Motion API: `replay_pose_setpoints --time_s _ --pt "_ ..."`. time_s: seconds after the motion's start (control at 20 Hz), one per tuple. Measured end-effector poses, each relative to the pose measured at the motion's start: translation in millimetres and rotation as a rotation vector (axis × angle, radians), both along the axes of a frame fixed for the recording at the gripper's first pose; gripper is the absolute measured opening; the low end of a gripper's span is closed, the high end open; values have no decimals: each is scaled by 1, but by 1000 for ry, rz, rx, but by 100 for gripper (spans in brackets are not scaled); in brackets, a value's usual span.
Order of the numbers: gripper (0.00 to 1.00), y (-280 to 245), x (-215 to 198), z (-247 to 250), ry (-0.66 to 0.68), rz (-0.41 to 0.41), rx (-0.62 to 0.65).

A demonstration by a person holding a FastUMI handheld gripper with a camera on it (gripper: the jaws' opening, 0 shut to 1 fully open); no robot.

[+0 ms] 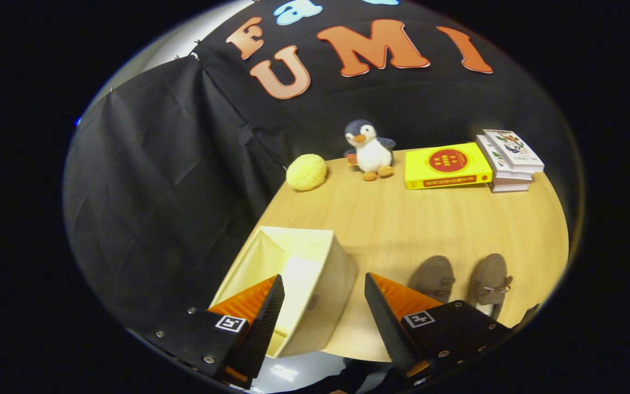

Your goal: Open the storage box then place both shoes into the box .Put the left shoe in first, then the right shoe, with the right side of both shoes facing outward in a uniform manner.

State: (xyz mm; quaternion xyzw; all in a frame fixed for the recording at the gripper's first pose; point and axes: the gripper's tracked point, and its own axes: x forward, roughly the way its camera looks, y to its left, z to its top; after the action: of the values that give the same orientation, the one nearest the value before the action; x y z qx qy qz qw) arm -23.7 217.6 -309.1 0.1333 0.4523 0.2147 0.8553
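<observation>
The gripper (323, 287) hangs low in the frame, fingers spread wide with nothing between them. The open storage box (293, 284) sits lower centre, its near wall between the fingertips. Two brown shoes (465, 282) (side by side) lie at lower right on the wooden table (402, 219).

My one camera rides the gripper (323, 284), high over the table's (402, 219) near edge, tilted down and facing the far wall; box (298, 273) and shoes (460, 279) lie close below.
</observation>
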Motion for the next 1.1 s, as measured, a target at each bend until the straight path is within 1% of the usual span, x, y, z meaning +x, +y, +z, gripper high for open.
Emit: replay_pose_setpoints --time_s 0.2,0.4,0.5,0.65,0.8,0.9,1.1 --pt "89 -34 -10 -29 37 -13 -39" --pt "89 -66 -22 -66 53 -5 -125" --pt "87 -78 -27 -86 71 -9 -151" --pt "85 -85 -35 -110 112 -20 -149" --pt "78 -86 -51 -136 189 16 -156" --pt "76 -88 -48 -146 201 14 -167" --pt "71 -95 -35 -170 205 -15 -236"
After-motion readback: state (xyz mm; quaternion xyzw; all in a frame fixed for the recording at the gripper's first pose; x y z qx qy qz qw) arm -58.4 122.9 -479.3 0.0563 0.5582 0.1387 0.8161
